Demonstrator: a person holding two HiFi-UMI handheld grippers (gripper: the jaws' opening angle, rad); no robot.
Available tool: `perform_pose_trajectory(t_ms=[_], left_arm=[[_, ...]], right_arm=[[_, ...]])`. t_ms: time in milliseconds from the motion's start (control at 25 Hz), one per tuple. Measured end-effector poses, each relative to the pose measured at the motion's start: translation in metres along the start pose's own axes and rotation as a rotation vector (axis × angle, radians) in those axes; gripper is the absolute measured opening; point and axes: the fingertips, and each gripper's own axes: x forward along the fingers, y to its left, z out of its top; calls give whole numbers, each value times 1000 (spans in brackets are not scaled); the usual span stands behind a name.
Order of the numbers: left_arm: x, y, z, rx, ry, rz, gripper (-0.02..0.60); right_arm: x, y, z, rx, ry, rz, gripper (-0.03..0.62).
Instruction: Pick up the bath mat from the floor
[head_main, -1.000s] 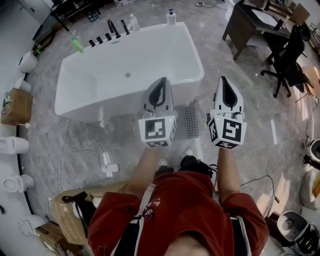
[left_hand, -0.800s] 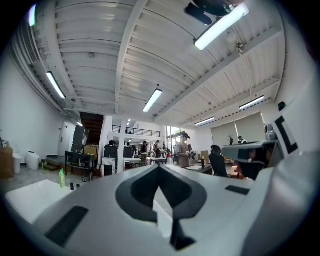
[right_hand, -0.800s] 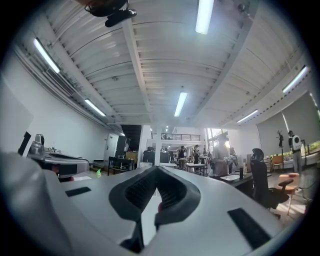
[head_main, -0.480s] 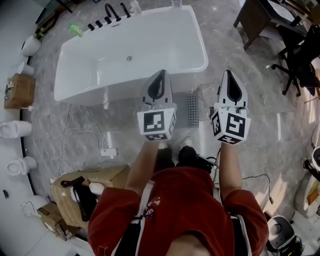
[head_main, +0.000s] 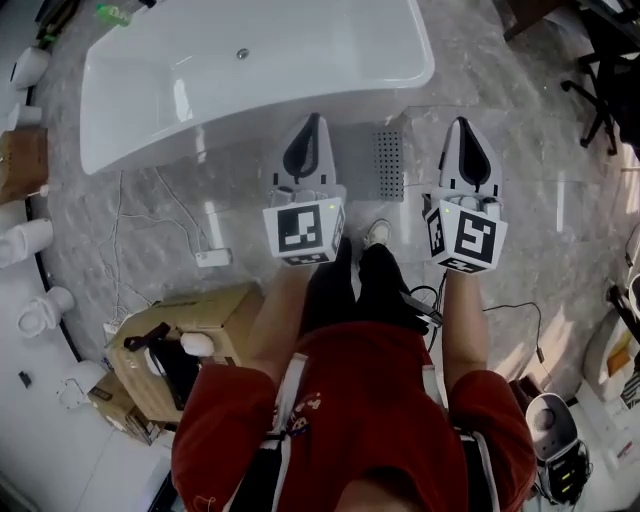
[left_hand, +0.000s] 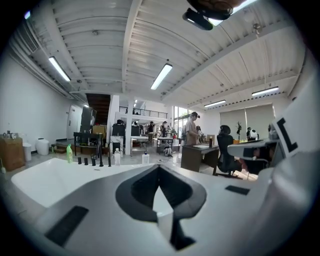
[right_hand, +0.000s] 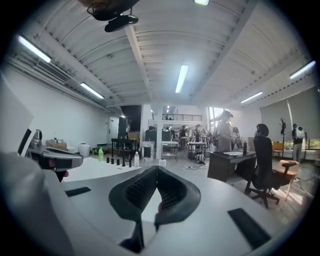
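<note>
From the head view, we stand on the marble floor (head_main: 160, 215) facing the white bathtub (head_main: 250, 70). The left gripper (head_main: 311, 122) and right gripper (head_main: 461, 124) are raised side by side at about chest height, well above the floor. We judge this to be a carrying pose, with the reach down not yet begun. Between them, lower down, a grey dotted rectangle lies flat on the floor just beside the tub wall. We take it to be the bath mat (head_main: 388, 165), and nothing touches it. A cardboard box (head_main: 190, 325) sits off to our left.

The left gripper view looks level across the tub toward desks and people in the hall. Its jaws are pressed together, tip to tip, with nothing between them. The mat is not in this view because the gripper points outward rather than down.

The right gripper view shows the same. Its ribbed pads meet with nothing between them, an office chair (right_hand: 262, 165) stands ahead, and the mat is again out of sight. Both grippers would have to tip downward and spread before they could pinch the mat's edge.
</note>
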Motion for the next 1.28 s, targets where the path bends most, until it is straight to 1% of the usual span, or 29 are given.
perform_pose_trajectory(t_ms=[240,360,520,600,720,800,920,1080,1280], left_arm=[[8,28,-88,-18,101,30,14],[17,37,-131,-12,148,23,14],[25,46,-189,-29,174,44,14],[25,47,-223,-32,187,48,15],[24,46,-277,-17,197,50,15],[23,43,-314,-9,204,46,15],[20,36,-364,-20,230,23,15],[14,33,-418,-17,264,16,15],[22,40,-468,2,269,31,15]], right_arm=[[14,25,-81,12,59,12,12],[21,39,-125,16,87,28,12],[30,55,-192,2,144,59,12],[31,58,-230,14,179,62,12],[31,59,-291,41,227,54,12],[29,58,-333,50,262,52,12],[24,58,-386,44,297,49,12],[20,63,-437,33,304,63,12],[23,75,-484,35,308,99,12]])
